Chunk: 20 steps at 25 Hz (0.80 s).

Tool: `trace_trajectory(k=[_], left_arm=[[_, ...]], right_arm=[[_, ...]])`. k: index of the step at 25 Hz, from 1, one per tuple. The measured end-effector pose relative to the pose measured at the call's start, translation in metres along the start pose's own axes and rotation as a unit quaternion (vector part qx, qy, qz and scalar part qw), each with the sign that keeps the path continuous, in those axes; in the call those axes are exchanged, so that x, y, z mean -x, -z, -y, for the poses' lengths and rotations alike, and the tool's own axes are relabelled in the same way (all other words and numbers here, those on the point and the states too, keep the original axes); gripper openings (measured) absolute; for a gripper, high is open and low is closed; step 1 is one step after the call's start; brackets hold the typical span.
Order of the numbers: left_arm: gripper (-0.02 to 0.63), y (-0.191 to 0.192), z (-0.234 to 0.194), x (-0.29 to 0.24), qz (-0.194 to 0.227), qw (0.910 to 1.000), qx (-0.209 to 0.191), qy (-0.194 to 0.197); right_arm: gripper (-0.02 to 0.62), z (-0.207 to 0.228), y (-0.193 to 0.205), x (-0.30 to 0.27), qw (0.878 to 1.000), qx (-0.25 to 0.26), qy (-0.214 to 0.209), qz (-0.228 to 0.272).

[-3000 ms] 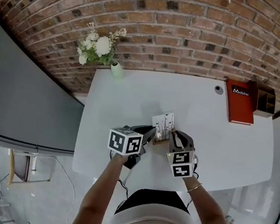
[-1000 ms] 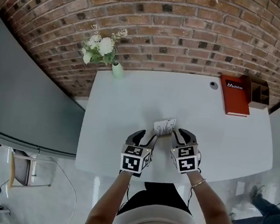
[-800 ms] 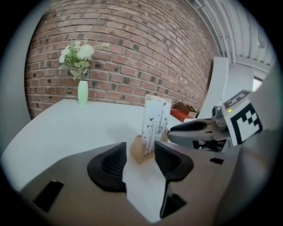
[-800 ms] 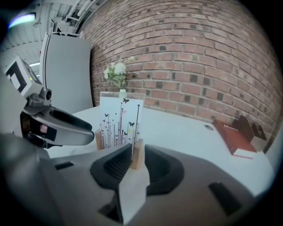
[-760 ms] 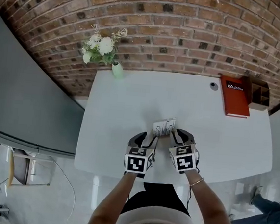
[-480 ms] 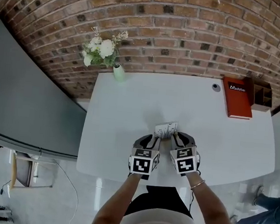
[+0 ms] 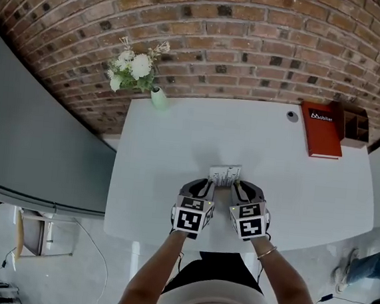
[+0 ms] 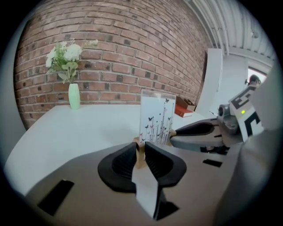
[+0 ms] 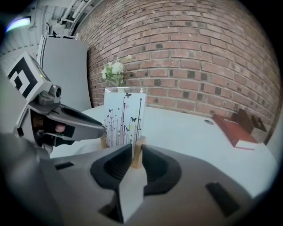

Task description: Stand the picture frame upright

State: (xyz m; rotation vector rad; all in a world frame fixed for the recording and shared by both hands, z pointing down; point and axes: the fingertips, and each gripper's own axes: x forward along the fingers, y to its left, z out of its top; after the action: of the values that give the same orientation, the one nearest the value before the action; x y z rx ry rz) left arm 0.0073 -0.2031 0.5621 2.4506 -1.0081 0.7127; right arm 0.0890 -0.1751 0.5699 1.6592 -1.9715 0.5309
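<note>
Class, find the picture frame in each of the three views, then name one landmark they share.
Head view: picture frame just below centre.
Left gripper view: picture frame upright, slightly right of centre.
Right gripper view: picture frame upright, left of centre.
Shared landmark: white flowers.

Black fingers (image 9: 116, 164), grey shells, black-white marker cubes (image 7: 190, 219); wrist bracelet (image 7: 265, 253).

My head view looked steeply down on the table (image 7: 178, 133) from well above. The left and right gripper views sat low and close, facing the brick wall (image 9: 199, 57). All three shared the picture frame (image 8: 157, 118).
</note>
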Motion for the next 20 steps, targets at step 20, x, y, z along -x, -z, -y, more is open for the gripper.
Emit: trace_trajectory(k=[20], left_arm=[[0.089,-0.023,0.004,0.041,0.064,0.9975,0.03,0.007]], right_arm=[[0.075,0.003,-0.019,0.044,0.994,-0.086,0.0,0.062]])
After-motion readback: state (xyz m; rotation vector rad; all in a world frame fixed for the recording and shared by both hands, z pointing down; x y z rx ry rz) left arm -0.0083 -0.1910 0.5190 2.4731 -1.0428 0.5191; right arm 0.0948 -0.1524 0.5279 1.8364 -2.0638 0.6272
